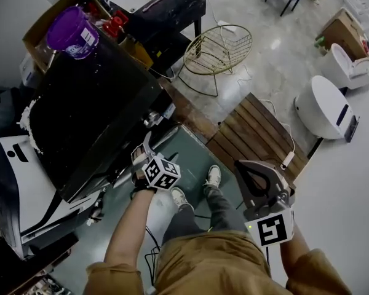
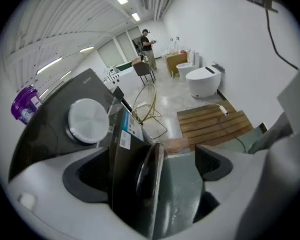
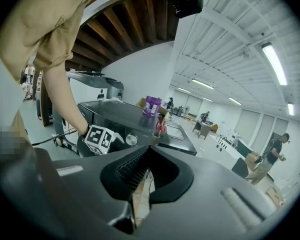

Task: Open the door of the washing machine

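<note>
The black washing machine [image 1: 86, 103] stands at the left with a purple bottle [image 1: 72, 32] on its top. My left gripper [image 1: 146, 146] is at the machine's front. In the left gripper view its jaws stand open [image 2: 152, 179] around the edge of the round chrome-rimmed door [image 2: 147, 174]. The door shows edge-on and lies against the left finger, with green floor showing between it and the right finger. A white dial [image 2: 87, 120] sits on the front panel. My right gripper [image 1: 249, 171] is held off to the right, away from the machine, shut [image 3: 140, 184] on nothing.
A gold wire chair [image 1: 218, 49] and a wooden slat platform [image 1: 258, 134] lie to the right of the machine. White toilets [image 1: 326, 106] stand further right, and a black table [image 1: 154, 5] behind. The person's shoes [image 1: 212, 176] rest on green floor.
</note>
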Demonstrator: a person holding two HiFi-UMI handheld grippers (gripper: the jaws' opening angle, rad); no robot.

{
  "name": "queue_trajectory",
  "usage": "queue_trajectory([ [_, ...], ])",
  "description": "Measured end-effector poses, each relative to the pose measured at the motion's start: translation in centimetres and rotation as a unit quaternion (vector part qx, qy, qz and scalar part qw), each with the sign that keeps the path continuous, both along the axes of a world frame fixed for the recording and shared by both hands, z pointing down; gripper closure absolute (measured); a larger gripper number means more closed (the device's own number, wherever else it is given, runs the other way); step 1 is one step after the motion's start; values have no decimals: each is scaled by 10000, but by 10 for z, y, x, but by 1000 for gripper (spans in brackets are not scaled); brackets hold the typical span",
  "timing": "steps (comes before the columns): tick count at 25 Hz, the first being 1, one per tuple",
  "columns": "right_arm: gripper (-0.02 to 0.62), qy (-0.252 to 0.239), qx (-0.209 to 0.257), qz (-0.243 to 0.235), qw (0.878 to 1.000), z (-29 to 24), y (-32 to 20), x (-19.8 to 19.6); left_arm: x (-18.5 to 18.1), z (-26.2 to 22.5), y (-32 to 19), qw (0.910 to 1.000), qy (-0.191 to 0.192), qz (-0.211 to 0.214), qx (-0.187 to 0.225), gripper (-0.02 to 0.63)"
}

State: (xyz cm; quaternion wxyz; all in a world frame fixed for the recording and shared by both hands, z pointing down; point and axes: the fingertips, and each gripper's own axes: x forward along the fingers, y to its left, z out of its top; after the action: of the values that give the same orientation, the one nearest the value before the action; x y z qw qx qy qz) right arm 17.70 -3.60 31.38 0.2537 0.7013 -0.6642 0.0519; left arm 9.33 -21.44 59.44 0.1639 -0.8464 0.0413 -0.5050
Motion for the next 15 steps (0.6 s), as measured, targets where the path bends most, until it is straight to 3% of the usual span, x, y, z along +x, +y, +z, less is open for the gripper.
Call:
queue_trajectory([
  [3,592,-108,-77,-28,9999,15,3,11,12,33,1,9964,-625,493,293,27],
  [5,592,-171,-127,-8,9998,25,7,19,15,56,-3,9889,-1125,798,548,75],
  [8,592,-264,-169,64,9995,38,15,30,15,83,-15,9714,-1879,1078,972,145],
  [11,592,-359,-223,137,9990,49,24,40,12,104,-23,9506,-2566,1250,1221,172],
  [15,592,-455,-257,189,9985,61,36,49,18,119,-29,9264,-3120,1464,1518,249],
])
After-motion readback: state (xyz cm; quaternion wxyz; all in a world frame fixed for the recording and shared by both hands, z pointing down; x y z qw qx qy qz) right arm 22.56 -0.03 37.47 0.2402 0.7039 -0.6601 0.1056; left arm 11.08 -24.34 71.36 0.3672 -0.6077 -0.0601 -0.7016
